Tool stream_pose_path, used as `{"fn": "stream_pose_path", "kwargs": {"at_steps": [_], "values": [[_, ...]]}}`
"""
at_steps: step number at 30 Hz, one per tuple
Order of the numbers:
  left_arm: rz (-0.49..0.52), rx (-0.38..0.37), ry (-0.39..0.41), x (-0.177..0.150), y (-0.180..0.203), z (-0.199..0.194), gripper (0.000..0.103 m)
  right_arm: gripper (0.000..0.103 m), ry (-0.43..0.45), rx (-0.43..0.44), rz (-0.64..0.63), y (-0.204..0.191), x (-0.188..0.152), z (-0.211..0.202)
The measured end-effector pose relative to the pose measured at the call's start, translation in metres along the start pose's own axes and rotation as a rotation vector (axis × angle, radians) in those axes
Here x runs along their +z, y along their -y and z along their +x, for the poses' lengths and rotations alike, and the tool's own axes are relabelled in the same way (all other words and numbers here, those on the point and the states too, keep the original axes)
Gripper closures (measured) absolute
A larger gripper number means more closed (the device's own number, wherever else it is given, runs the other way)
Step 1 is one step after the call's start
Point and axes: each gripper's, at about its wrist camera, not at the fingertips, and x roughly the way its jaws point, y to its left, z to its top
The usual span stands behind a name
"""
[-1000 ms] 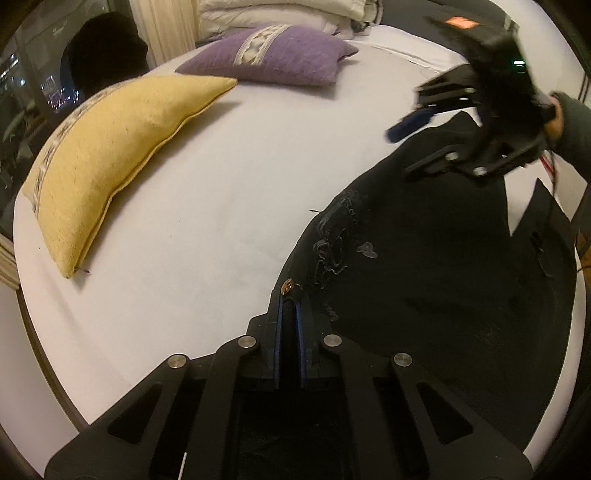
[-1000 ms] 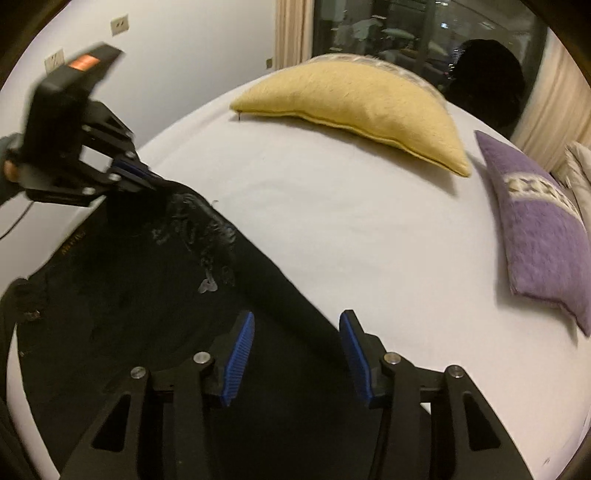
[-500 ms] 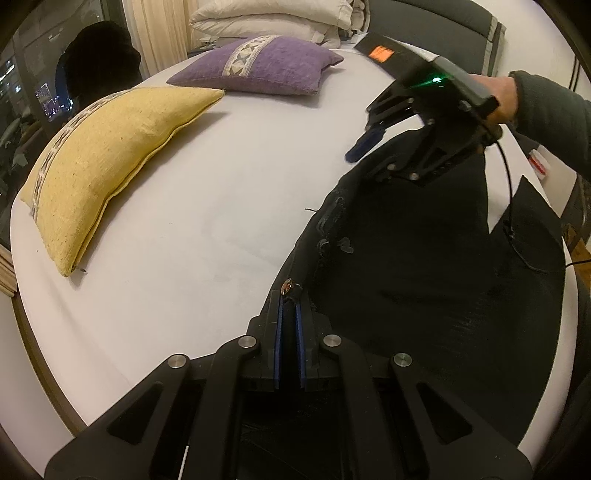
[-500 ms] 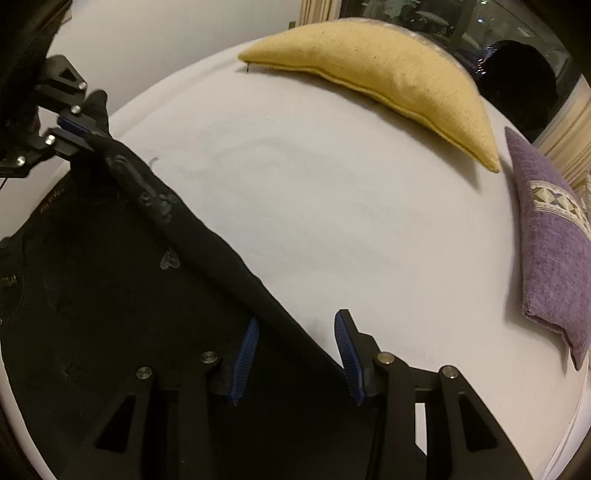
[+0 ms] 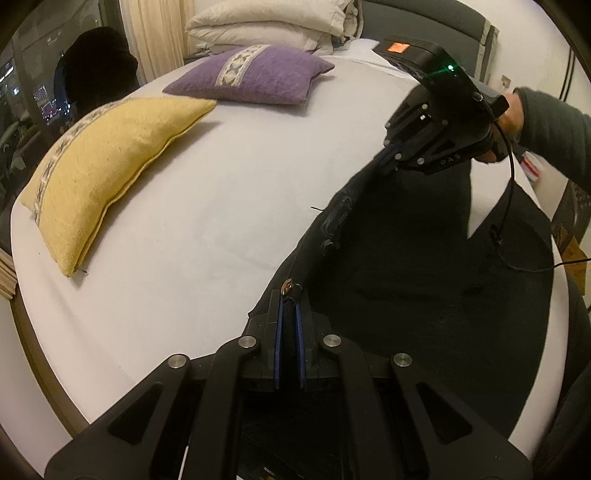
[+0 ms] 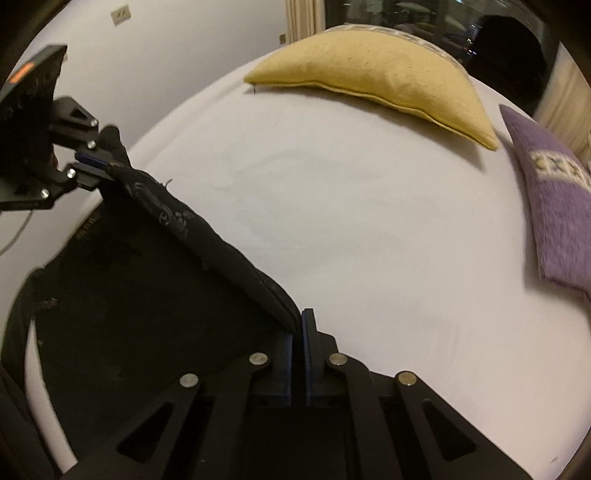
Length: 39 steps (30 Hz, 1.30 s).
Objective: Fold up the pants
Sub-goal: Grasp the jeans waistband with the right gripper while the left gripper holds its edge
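Black pants [image 5: 424, 280] lie spread on a white bed [image 5: 207, 229]. My left gripper [image 5: 289, 299] is shut on the pants' edge by a small metal button. My right gripper [image 6: 298, 325] is shut on the same edge further along. That edge is lifted and stretched taut between the two grippers [image 6: 207, 243]. The right gripper also shows in the left wrist view [image 5: 391, 153], and the left gripper in the right wrist view [image 6: 99, 162]. The rest of the pants lies flat.
A yellow pillow [image 5: 103, 162] and a purple pillow [image 5: 255, 74] lie on the bed beyond the pants, with white pillows [image 5: 269, 18] stacked behind. A cable [image 5: 513, 221] trails from the right gripper over the pants. The bed's edge [image 5: 33, 354] is near the left gripper.
My right gripper was open over the pants' edge and has shut on it. The edge has risen off the bed and pulled straight between both grippers.
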Motion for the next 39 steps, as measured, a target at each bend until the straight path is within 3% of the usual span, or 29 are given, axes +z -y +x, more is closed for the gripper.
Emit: {"fn": "stream_pose_path", "kwargs": {"at_steps": [6,11,22,31,39], "values": [[0.041,-0.025,0.023,-0.005,0.041,-0.033,0.098,0.099,0.079,0.074,0.191,-0.021,-0.050,-0.037],[0.080,-0.058,0.030,-0.016,0.086,-0.061,0.099,0.099,0.106,0.089,0.270,-0.055,-0.094,-0.063],[0.061,-0.195,-0.016,-0.082,0.194,-0.081,0.099,0.099,0.157,0.126,0.515,-0.105,-0.186,-0.087],[0.065,-0.210,-0.072,-0.131,0.254,-0.072,0.099,0.099,0.160,0.104,0.555,-0.144,-0.224,-0.089],[0.078,-0.173,-0.097,-0.157,0.266,-0.053,0.099,0.099,0.122,0.030,0.517,-0.188,-0.242,-0.071]]}}
